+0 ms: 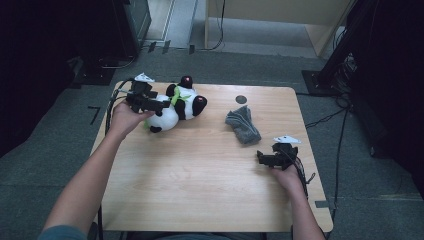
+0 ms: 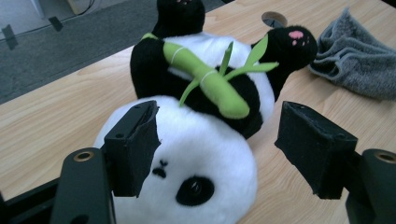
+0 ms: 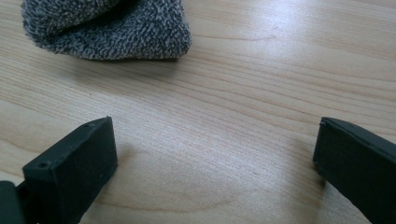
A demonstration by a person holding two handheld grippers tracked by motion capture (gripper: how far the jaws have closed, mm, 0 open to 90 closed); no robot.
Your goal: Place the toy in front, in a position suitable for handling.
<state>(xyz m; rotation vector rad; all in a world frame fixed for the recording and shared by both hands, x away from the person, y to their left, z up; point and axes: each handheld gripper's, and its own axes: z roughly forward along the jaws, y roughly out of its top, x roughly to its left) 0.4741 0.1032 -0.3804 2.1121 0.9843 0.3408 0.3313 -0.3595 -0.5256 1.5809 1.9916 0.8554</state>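
A black-and-white plush panda (image 1: 181, 107) lies on its back at the far left of the wooden table (image 1: 200, 175), a green felt bamboo stalk (image 2: 210, 81) across its chest. My left gripper (image 1: 162, 106) hovers at the panda's head (image 2: 205, 154), its jaws open. The left pad (image 2: 133, 147) overlaps the head's side, and the right pad (image 2: 315, 147) stands apart from it. My right gripper (image 1: 260, 157) rests near the table's right edge, open over bare wood (image 3: 215, 163), with nothing between its pads. A crumpled grey cloth (image 1: 242, 125) lies just beyond it.
A small round hole (image 1: 241, 99) sits in the tabletop behind the grey cloth (image 2: 355, 60). Cables trail from both grippers over the table's sides. Black stands and a wooden cabinet stand on the carpet around the table.
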